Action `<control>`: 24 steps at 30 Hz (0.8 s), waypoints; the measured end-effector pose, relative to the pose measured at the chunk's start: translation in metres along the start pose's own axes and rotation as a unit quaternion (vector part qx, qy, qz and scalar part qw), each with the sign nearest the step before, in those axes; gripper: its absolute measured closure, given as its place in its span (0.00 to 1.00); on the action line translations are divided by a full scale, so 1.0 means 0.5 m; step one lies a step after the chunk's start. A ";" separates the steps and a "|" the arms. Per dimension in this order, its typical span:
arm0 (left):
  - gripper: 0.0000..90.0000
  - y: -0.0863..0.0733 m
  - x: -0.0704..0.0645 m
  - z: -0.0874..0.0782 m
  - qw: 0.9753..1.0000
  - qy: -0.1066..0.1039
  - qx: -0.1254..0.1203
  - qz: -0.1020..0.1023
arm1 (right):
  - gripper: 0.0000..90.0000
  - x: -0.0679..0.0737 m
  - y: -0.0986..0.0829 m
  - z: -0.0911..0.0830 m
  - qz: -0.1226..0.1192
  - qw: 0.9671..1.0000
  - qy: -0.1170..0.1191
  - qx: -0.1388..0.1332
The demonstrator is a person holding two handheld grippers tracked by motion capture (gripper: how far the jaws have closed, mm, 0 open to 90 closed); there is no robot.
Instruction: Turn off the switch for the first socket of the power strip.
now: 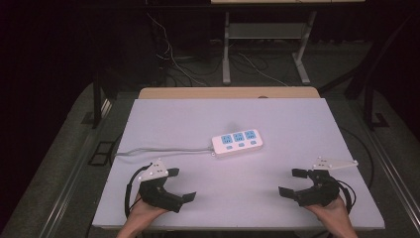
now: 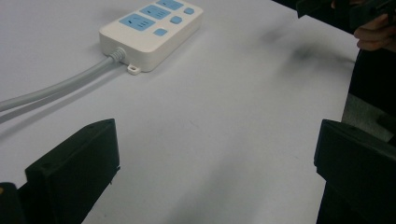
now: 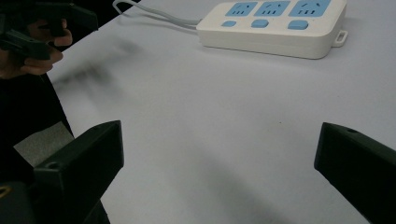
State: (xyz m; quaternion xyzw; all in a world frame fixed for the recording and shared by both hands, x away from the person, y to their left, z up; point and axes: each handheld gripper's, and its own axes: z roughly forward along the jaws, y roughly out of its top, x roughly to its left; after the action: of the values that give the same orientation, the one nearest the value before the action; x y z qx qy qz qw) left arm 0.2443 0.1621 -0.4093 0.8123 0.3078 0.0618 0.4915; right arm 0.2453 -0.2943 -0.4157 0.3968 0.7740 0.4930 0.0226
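High view: near the table's [image 1: 148,114] front edge, left gripper [image 1: 183,184] and right gripper [image 1: 289,182] sit low, jaws spread wide, both empty. Farther back, mid-table between them, lies the white power strip [image 1: 237,143], its grey cord [image 1: 163,149] trailing left.

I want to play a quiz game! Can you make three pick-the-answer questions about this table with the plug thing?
1. Where does the white plastic power strip with blue sockets lie?
A. middle of the white table
B. on the floor
C. inside a jaw

2. How many blue sockets does it have?
A. one
B. three
C. six

3. How are the left hand-held gripper and right hand-held gripper?
A. both open
B. both shut
C. holding the grey cable

Answers: 1 A, it rests mid-table beyond both grippers; 2 B, three sockets sit in a row; 3 A, the jaws stand wide apart, holding nothing.
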 end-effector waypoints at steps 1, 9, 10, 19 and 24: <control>0.00 0.002 -0.001 0.001 1.000 0.000 0.002 0.001 | 0.01 0.000 0.000 0.000 0.000 1.000 0.000 0.000; 0.00 0.018 0.000 0.005 1.000 -0.002 0.013 -0.002 | 0.01 -0.001 -0.001 -0.001 0.001 1.000 -0.002 0.002; 0.00 0.020 0.001 0.006 1.000 -0.002 0.013 -0.003 | 0.01 -0.001 -0.001 -0.002 0.001 1.000 -0.002 0.002; 0.00 0.047 -0.002 0.018 1.000 -0.009 0.026 0.010 | 0.01 -0.002 -0.001 -0.002 0.001 1.000 -0.001 0.001; 0.00 0.067 -0.002 0.025 0.999 -0.011 0.033 0.018 | 0.01 0.000 -0.002 -0.002 -0.001 1.000 0.001 0.002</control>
State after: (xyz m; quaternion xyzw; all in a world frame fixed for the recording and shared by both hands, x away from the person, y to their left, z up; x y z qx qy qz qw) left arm 0.2634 0.1412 -0.3875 0.8343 0.2900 0.0516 0.4661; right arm 0.2445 -0.2953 -0.4159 0.3959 0.7753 0.4916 0.0216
